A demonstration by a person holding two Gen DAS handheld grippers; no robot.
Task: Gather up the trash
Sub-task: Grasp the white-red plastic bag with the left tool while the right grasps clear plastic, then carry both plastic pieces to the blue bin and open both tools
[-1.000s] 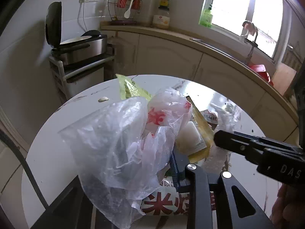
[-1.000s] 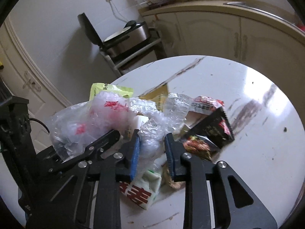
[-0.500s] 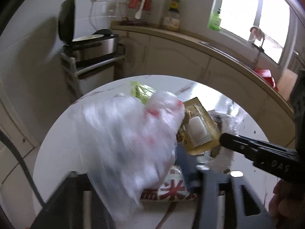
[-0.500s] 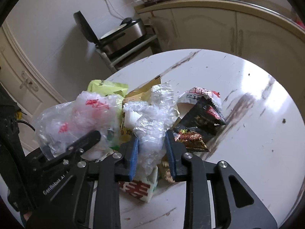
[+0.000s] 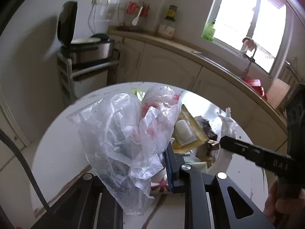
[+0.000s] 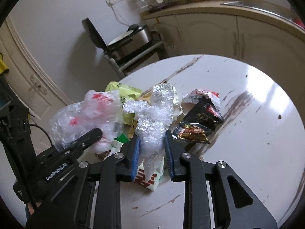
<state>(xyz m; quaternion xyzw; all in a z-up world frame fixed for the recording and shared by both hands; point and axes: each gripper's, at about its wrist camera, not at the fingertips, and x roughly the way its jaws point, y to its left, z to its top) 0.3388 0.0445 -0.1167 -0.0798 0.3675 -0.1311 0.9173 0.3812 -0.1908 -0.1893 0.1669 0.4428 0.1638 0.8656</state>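
A pile of trash lies on a round white table. My left gripper is shut on a clear plastic bag with red print, held above the pile; the bag hides its left finger. The bag also shows in the right wrist view. My right gripper is shut on a crumpled clear plastic wrapper. Beside it lie a black and red snack packet, a green packet and a red and white carton. A yellow packet lies behind the bag.
A steel cooker with its lid up stands on a rack left of the table. Cream cabinets and a counter curve behind, with a window above. A door is at the left.
My left gripper has lifted the clear bag and drawn it back towards me. My right gripper has pulled the crumpled wrapper up from the pile. Both views have shifted slightly.
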